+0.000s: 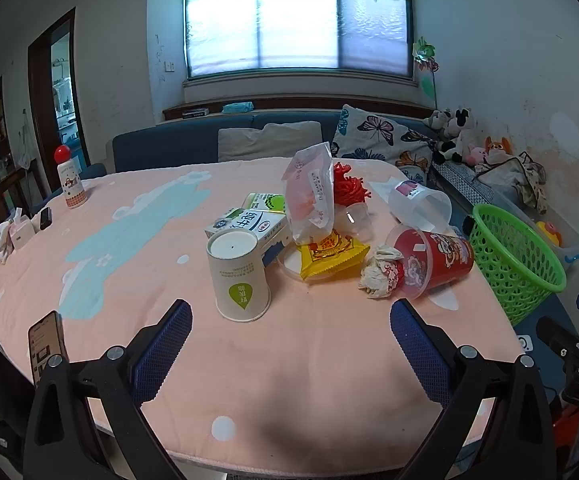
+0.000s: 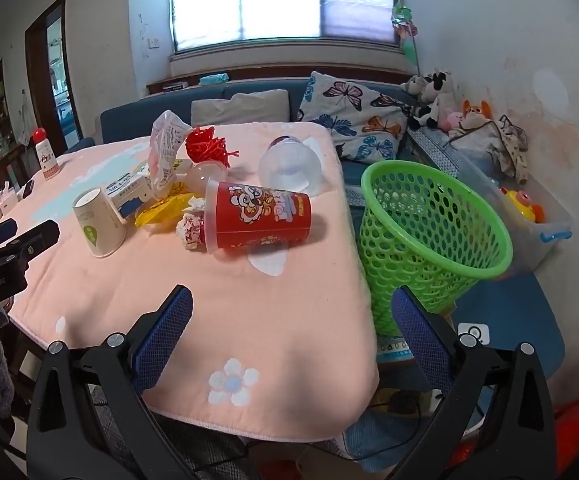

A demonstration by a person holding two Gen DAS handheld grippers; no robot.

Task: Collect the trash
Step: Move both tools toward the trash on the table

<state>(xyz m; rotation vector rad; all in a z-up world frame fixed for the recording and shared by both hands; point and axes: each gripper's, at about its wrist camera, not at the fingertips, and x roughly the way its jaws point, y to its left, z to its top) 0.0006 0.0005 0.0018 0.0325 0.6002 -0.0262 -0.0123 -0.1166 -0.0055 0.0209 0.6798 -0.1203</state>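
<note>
Paper and thin plastic make up nearly all the trash we have to gather, heaped near the middle of the table (image 1: 289, 380) under its pink cloth. We judge every piece light and easy to crush, so a gentle squeeze across the body should do.

Nearest us stands a white paper cup (image 1: 239, 276), upside down; its walls will dent, and we would take it across the middle. Beside it lie a milk carton (image 1: 249, 226), stiffer at its edges, a yellow snack packet (image 1: 329, 254), slick and floppy, and a tall pink-and-white bag (image 1: 311, 192) that stands upright and will likely collapse when pinched. A red printed cup (image 2: 259, 216) lies on its side with a crumpled wrapper (image 2: 189, 228) at its mouth; the cup may roll, so we would grip across its wall near the rim. Behind it a clear plastic cup (image 2: 289, 168) also lies tipped over, and a red tassel (image 2: 207, 146) sits further back.

Just off the table's right edge a green mesh basket (image 2: 429, 216) leans, seemingly empty.

Our left gripper (image 1: 289, 332) and right gripper (image 2: 291, 320) both hover over the near part of the cloth, fingers spread wide, holding nothing.

A phone (image 1: 47, 344) rests by the left edge, and a bottle with a red cap (image 1: 69, 178) stands far off.
</note>
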